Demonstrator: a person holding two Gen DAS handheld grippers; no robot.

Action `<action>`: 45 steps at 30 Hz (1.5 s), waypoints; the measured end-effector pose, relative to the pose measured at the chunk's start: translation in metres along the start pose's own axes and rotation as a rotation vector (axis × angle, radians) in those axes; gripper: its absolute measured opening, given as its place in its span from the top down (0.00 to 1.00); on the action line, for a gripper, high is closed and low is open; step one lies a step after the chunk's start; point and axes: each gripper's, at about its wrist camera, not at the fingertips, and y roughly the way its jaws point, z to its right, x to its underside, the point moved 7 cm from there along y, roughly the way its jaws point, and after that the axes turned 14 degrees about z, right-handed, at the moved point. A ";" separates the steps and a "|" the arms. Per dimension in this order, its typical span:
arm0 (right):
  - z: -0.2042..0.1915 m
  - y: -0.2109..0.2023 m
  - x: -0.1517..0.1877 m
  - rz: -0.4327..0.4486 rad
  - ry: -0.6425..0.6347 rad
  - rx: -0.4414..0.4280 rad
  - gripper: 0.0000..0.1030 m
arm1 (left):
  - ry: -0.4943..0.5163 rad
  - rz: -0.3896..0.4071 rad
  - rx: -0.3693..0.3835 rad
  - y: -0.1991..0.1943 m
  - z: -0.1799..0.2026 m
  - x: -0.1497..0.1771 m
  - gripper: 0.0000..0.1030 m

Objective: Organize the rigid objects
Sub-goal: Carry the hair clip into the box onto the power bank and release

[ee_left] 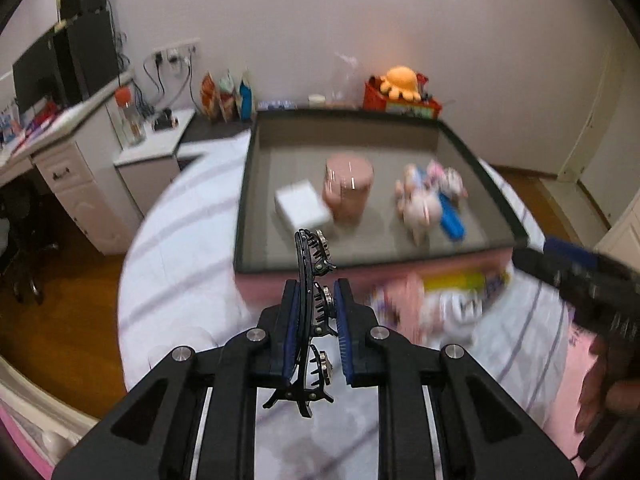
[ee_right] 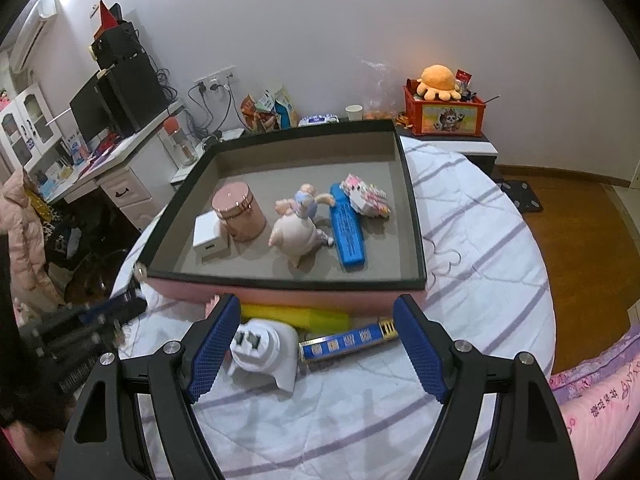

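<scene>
Blue pads of the left tool (ee_left: 316,312) are clenched on a black hair claw clip (ee_left: 311,300); we see it pinched upright between them at lower centre of the left wrist view, its toothed end poking up past the fingertips and its hinge end hanging below. The picture around it is smeared, while the tool and clip are sharp.

Beyond the clip, in the middle of that view, sits the pink box (ee_left: 256,200) with a dark rim and grey lining, resting on a striped white bedcover (ee_left: 180,240). Inside we make out a white cube (ee_left: 303,206), a pink round tin (ee_left: 347,186), a pig figurine (ee_left: 420,208) and a blue case (ee_left: 452,220).

We find the right tool (ee_right: 316,344) released in its own view, jaws standing wide and holding nothing. Between its pads, on the bedcover at lower centre, lie a white plug adapter (ee_right: 264,354), just beside the left pad, and a blue-and-gold tube (ee_right: 344,342); a yellow item (ee_right: 296,316) lies just behind them against the box's front wall. We see the left tool again, blurred, at the left edge of this view.
</scene>
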 end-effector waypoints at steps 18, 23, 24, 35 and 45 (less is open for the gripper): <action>0.021 0.055 -0.028 -0.019 0.024 0.028 0.22 | -0.011 -0.068 -0.012 0.112 -0.005 -0.041 0.83; 0.021 0.065 -0.027 -0.032 0.018 0.026 0.22 | -0.019 -0.101 -0.036 0.126 -0.009 -0.039 0.81; 0.021 0.066 -0.027 -0.035 0.017 0.026 0.22 | -0.030 -0.109 -0.030 0.126 -0.009 -0.038 0.74; 0.015 0.057 -0.026 -0.027 0.015 0.026 0.22 | -0.049 -0.038 -0.020 0.099 -0.011 -0.049 0.15; 0.011 0.030 -0.024 0.009 0.022 0.029 0.22 | -0.082 0.042 -0.042 0.046 -0.014 -0.049 0.05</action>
